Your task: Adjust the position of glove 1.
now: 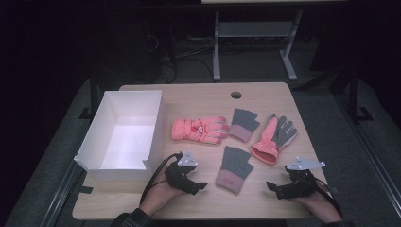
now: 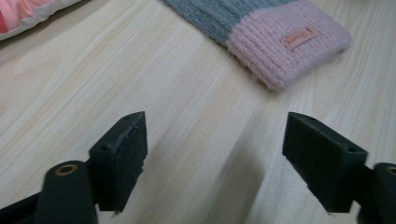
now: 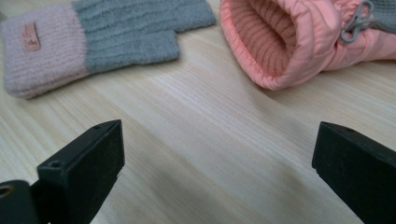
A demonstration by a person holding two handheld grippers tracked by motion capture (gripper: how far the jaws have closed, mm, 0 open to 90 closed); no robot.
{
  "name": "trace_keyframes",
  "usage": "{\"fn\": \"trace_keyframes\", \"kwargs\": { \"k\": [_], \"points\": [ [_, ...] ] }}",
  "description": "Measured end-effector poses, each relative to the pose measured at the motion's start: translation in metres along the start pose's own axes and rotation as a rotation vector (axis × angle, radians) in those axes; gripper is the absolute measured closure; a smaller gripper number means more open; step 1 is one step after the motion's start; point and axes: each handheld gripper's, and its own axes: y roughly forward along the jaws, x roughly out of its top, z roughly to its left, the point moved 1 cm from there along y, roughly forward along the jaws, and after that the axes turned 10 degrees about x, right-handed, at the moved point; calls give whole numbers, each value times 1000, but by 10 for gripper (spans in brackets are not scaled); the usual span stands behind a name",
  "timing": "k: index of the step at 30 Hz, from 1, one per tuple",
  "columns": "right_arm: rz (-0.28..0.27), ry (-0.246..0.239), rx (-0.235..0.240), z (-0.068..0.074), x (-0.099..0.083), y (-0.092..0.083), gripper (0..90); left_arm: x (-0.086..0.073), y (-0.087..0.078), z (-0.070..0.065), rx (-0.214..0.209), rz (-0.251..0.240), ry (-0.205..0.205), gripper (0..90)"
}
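both my grippers, left gripper (image 1: 202, 185) & right gripper (image 1: 271, 186), gape wide, empty, frame bottom. risk: knit glove (image 1: 233, 169) at center bunches or slides if i pinch shallow.

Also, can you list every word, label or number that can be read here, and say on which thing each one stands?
No text can be read.
Pink cuff of the near knit glove: its small tag carries writing, too blurred to read.
Same tag in the right gripper view: marks too small to read.
Pink padded glove: tiny marks, unreadable.
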Motion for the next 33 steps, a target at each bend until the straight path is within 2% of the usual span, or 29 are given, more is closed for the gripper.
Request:
{"fn": "trace_keyframes", "kwargs": {
  "k": [4, 7, 8, 14, 25, 29, 33],
  "points": [
    [12, -3, -6, 2, -4, -1, 19, 8, -3, -2, -11, -13, -2, 310],
    [-5, 12, -11, 2, -5, -4, 19, 14, -1, -1, -11, -9, -5, 323],
    [-5, 15, -14, 1, -7, -6, 19, 19, 0, -1, -13, -19, -15, 332],
    [-4, 25, -26, -1, -11, -9, 19, 30, 3, -2, -23, -15, -14, 380],
    [2, 11, -25, 1, -10, -6, 19, 60, 9, -8, -23, -36, 22, 420],
    [5, 16, -26, 0, -10, -6, 19, 69, 17, -15, -42, -43, 27, 426],
    [5, 11, -22, 1, -10, -5, 19, 77, 27, -21, -39, -33, 45, 432]
  ]
}}
